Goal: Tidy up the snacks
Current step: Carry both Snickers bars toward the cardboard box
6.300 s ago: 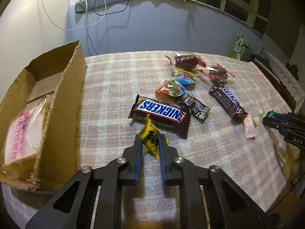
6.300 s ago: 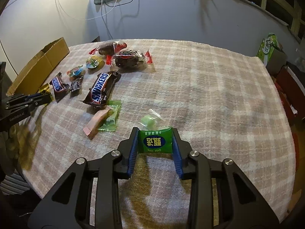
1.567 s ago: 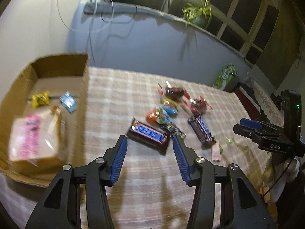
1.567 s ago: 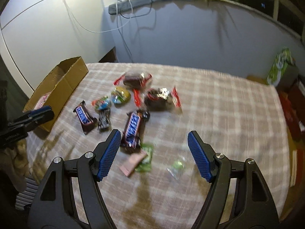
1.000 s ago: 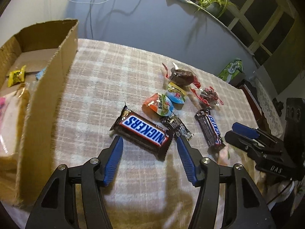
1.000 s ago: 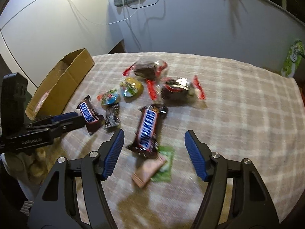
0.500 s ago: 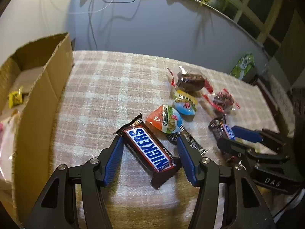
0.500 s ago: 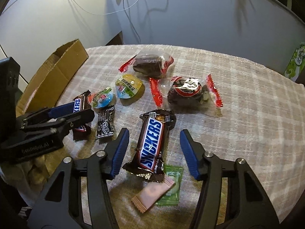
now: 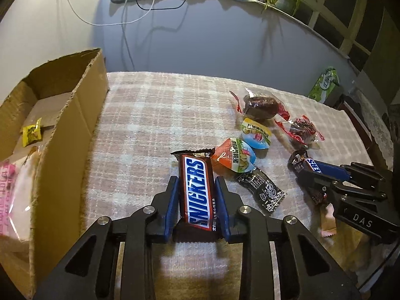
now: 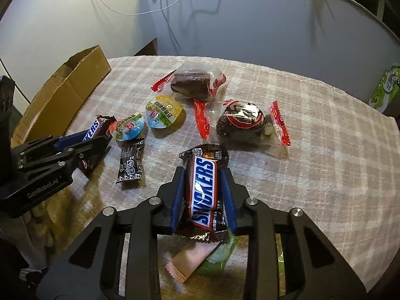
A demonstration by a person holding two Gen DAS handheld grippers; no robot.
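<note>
Gripping a Snickers bar (image 9: 197,190) in my left gripper (image 9: 196,192) and, seemingly, a second bar (image 10: 203,188) in my right gripper (image 10: 203,190), both closed snugly. Slick wrappers could slip mid-lift, or the pink sachet (image 10: 192,262) beneath might drag along.

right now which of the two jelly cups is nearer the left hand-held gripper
The orange-bodied jelly cup, just beside the Snickers bar clamped in the left hand-held gripper; the yellow-bodied jelly cup sits farther back.

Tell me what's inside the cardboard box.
Inside the cardboard box: a small yellow candy and a clear bag with pink print. The near wall hides the rest of the floor.
</note>
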